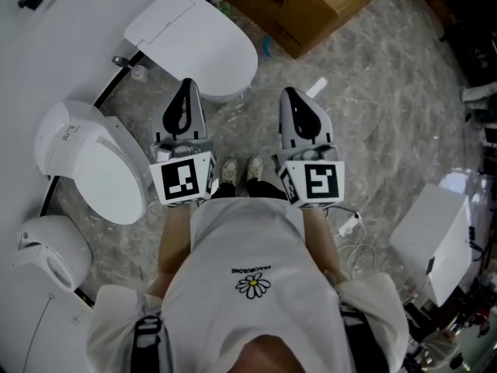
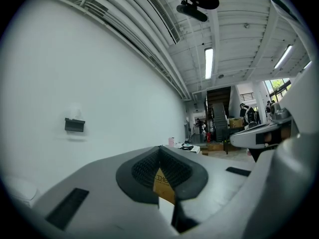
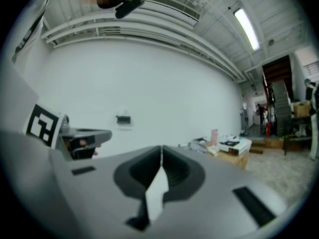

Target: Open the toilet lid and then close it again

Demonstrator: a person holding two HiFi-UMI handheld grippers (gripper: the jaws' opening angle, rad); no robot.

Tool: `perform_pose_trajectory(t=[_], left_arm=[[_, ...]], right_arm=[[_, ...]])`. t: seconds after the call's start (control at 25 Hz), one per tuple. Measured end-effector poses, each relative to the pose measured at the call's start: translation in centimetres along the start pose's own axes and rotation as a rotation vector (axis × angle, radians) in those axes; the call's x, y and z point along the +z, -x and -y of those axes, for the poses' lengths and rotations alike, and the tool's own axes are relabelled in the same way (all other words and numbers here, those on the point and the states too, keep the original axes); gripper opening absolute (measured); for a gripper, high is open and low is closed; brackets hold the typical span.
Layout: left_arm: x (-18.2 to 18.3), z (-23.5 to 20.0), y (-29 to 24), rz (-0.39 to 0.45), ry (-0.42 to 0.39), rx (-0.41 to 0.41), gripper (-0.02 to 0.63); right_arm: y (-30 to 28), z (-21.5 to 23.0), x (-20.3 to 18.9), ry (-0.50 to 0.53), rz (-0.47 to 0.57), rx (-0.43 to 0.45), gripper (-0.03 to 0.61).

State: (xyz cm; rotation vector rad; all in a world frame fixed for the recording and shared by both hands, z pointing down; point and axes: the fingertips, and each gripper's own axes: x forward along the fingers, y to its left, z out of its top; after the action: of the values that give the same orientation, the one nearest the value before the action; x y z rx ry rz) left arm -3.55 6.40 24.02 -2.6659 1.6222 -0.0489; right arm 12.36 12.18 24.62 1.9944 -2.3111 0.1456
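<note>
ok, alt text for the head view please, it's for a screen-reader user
Seen from above, a person in a white T-shirt holds the left gripper and right gripper, both shut and empty, pointing forward over a marbled floor. A white toilet with its lid down sits just ahead of the left gripper. Another toilet stands at left, and a cardboard box lies beyond.

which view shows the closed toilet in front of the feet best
The head view: the closed toilet shows from above, lid down, nearly whole. Both gripper views look level at the wall and ceiling; neither clearly shows it.
</note>
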Motion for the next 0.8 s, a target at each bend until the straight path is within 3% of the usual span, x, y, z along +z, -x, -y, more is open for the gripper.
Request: perform_pose_trajectory(t=[0.4, 0.68, 0.8], left_arm=[[-0.9, 0.2, -1.2, -0.018, -0.01, 0.006, 0.021], [-1.7, 0.3, -2.7, -0.001, 0.032, 0.008, 0.023], [-3.6, 0.4, -4.4, -0.025, 0.049, -0.034, 0.031]], right_arm=[[-1.2, 0.9, -0.1, -0.007, 0.009, 0.016, 0.031], [-2.6, 1.4, -1.0, 0.011, 0.018, 0.091, 0.032], [-4.3, 2.1, -2.2, -0.001, 0.012, 0.121, 0.032]])
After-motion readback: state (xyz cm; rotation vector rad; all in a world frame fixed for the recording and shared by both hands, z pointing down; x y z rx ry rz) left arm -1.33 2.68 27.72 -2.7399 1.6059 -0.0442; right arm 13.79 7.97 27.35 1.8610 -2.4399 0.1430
